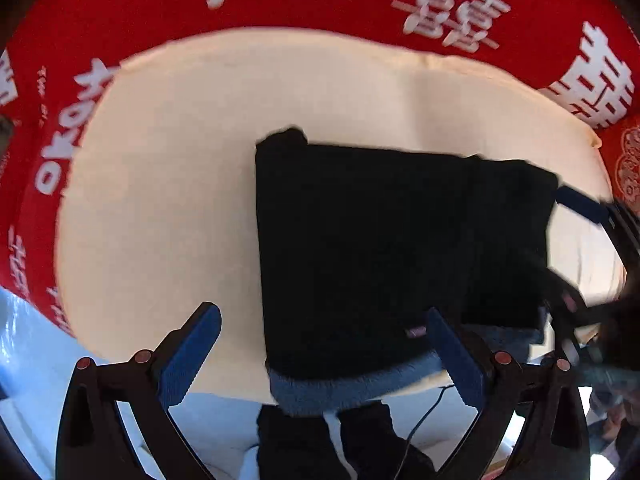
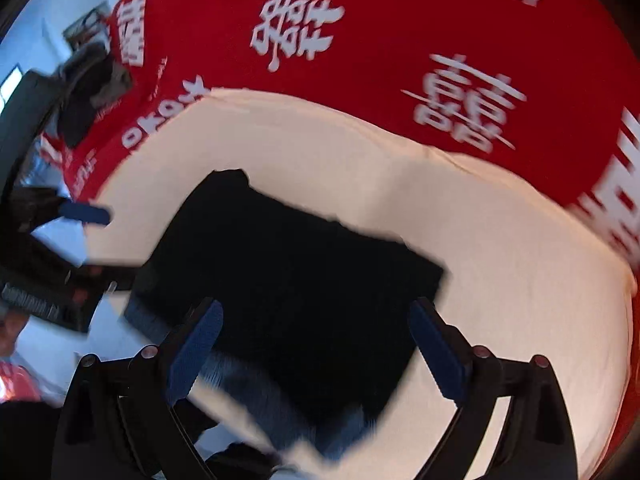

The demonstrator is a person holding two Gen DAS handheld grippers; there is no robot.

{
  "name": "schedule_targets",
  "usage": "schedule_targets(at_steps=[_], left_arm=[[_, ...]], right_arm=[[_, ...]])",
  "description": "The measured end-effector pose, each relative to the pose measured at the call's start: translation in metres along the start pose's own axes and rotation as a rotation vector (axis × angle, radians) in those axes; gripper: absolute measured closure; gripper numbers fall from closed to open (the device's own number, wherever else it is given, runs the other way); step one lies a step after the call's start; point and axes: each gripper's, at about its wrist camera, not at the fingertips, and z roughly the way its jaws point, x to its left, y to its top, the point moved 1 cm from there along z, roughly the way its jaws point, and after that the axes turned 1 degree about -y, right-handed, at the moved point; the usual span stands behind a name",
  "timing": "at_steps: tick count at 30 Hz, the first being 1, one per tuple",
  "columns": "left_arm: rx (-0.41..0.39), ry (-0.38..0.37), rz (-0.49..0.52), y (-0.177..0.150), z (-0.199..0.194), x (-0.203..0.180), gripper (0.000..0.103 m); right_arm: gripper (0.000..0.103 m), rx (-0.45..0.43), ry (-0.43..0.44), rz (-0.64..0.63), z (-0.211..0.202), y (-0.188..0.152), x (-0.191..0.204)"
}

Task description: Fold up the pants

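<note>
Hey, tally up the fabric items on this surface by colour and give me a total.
Black: 1, the folded pants
Cream: 1, the mat under the pants
Red: 1, the printed cloth under the mat
Total: 3

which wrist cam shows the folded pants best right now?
Left wrist: the folded black pants lie sharp and whole on the cream pad, blue lining visible at the near edge. Right wrist shows them too, but motion-blurred, with the near edge smeared between the open fingers.
</note>
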Motion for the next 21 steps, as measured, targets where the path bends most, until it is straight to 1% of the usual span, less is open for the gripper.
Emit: schedule_targets(at_steps=[1,2,3,4,5,6,7,9,12,13,14,15,16,17,18,19,20,21], left_arm=[[0.015,-0.006,0.018,0.000,0.010,0.000,0.000],[0.041,-0.005,0.051,-0.006,0.021,-0.012,0.000],[0.096,0.012,0.095,-0.009,0.039,-0.018,0.000],[0.146,0.026,0.116,-0.013,0.053,-0.022,0.000],[0.192,0.015,0.118,-0.019,0.065,-0.021,0.000],[0.205,-0.016,0.100,-0.024,0.069,-0.017,0.000],[0.182,-0.020,0.089,-0.026,0.064,-0.015,0.000],[0.139,-0.029,0.104,-0.028,0.050,-0.012,0.000],[0.036,-0.068,0.148,-0.038,0.017,-0.008,0.000],[0.011,-0.082,0.155,-0.039,0.011,-0.009,0.000],[-0.004,-0.093,0.164,-0.040,0.008,-0.011,0.000],[0.004,-0.092,0.179,-0.042,0.010,-0.014,0.000],[0.038,-0.073,0.203,-0.042,0.021,-0.018,0.000],[0.075,-0.052,0.220,-0.038,0.034,-0.024,0.000],[0.101,-0.014,0.235,-0.040,0.046,-0.027,0.000],[0.119,0.023,0.248,-0.041,0.057,-0.026,0.000],[0.127,0.024,0.250,-0.042,0.060,-0.024,0.000],[0.131,0.017,0.244,-0.041,0.059,-0.023,0.000]], right_arm=[[0.008,0.024,-0.013,-0.004,0.020,0.007,-0.002],[0.008,0.057,-0.028,0.000,0.035,0.010,-0.006],[0.007,0.123,-0.056,0.006,0.057,0.009,-0.013],[0.004,0.224,-0.072,0.020,0.079,0.002,-0.021],[0.000,0.298,-0.075,0.043,0.093,-0.005,-0.028],[0.000,0.321,-0.078,0.062,0.096,-0.008,-0.034],[0.000,0.326,-0.063,0.071,0.093,-0.008,-0.037],[0.000,0.345,-0.044,0.083,0.079,-0.009,-0.039],[0.000,0.261,-0.078,0.091,0.033,-0.018,-0.033],[0.000,0.232,-0.072,0.096,0.020,-0.021,-0.027],[0.000,0.198,-0.055,0.096,0.007,-0.024,-0.019],[0.000,0.168,-0.033,0.086,-0.002,-0.028,-0.008],[0.000,0.156,-0.013,0.069,-0.006,-0.032,0.003],[0.000,0.161,0.011,0.051,-0.005,-0.036,0.014],[0.000,0.192,0.040,0.050,0.003,-0.045,0.023],[0.000,0.243,0.058,0.066,0.015,-0.053,0.027],[0.000,0.315,0.062,0.098,0.032,-0.064,0.026],[0.000,0.389,0.040,0.132,0.047,-0.078,0.024]])
